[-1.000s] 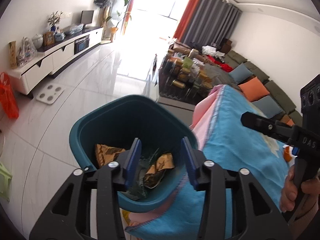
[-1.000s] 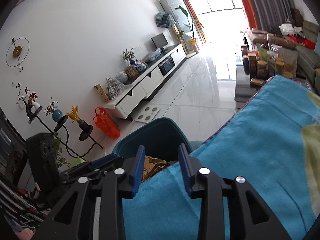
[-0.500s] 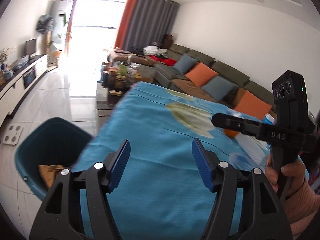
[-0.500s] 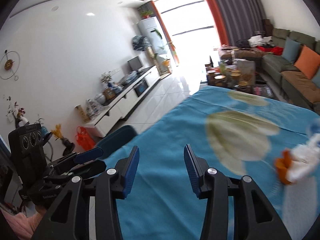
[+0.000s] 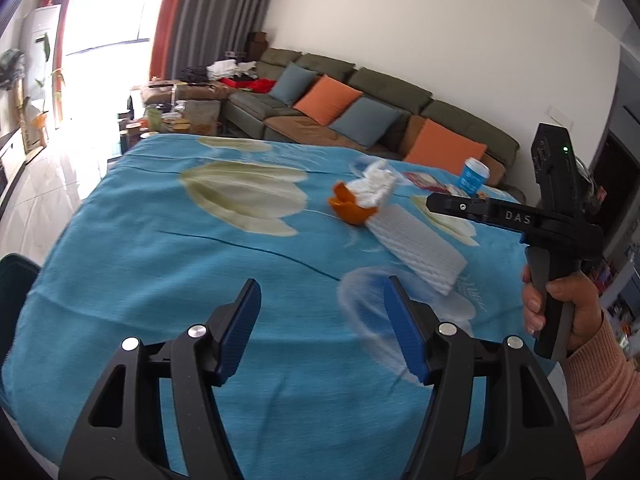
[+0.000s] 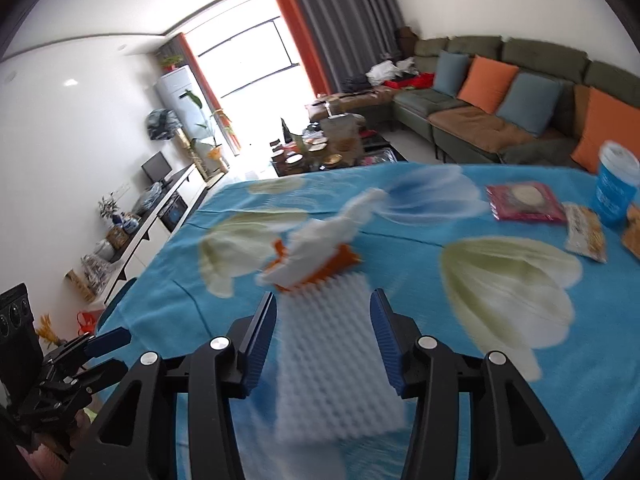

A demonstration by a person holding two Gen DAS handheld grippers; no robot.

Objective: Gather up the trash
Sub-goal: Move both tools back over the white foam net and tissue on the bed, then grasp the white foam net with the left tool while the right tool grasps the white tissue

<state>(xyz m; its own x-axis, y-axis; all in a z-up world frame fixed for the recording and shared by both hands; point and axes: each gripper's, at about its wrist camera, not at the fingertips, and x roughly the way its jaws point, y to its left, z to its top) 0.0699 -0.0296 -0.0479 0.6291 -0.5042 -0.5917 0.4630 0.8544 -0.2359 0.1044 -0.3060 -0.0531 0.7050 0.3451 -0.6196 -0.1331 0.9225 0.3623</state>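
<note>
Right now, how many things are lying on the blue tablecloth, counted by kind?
White foam sheet: 1
Orange peel: 1
Crumpled tissue: 1
Blue cup: 1
Red packet: 1
Other snack wrappers: 2, one cut off at the frame edge
Total: 7

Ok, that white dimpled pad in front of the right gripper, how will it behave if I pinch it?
The white dimpled pad looks like thin foam: probably very light and floppy, sagging from one edge. It lies flat on the blue cloth, so getting under it may be awkward. Its far end touches the orange peel, which might shift.
</note>
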